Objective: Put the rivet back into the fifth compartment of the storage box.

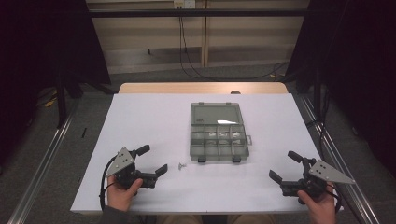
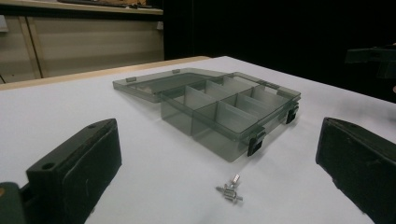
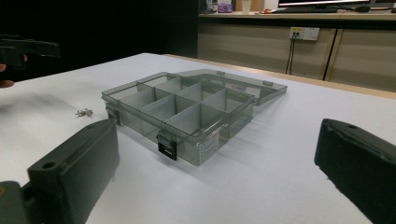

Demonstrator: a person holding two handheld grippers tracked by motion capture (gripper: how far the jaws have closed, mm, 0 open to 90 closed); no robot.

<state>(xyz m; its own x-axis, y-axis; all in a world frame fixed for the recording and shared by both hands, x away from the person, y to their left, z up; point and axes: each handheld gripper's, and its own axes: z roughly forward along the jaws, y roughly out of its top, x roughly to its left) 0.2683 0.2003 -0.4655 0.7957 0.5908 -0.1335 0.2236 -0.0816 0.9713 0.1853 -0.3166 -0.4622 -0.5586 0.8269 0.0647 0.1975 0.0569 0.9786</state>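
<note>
Both tongs are hanging wide open and empty over the near edge of the white table [image 1: 140,121]: my left gripper [image 1: 150,161] just beside the small silver screw [image 2: 229,188], my right gripper [image 1: 286,166] toward the near right corner. I am judging the screw tiny enough to skid or roll from closing jaws. It is lying on its side, just off the near left corner of the smoky transparent plastic compartment box [image 1: 218,139], lid open.

Even overhead light falls on the white table [image 1: 154,116], bright against dark surroundings. The compartment box [image 2: 224,109] casts a soft, faint shadow. In both gripper views the near black jaws are blurred, and the box beyond them is sharper.
</note>
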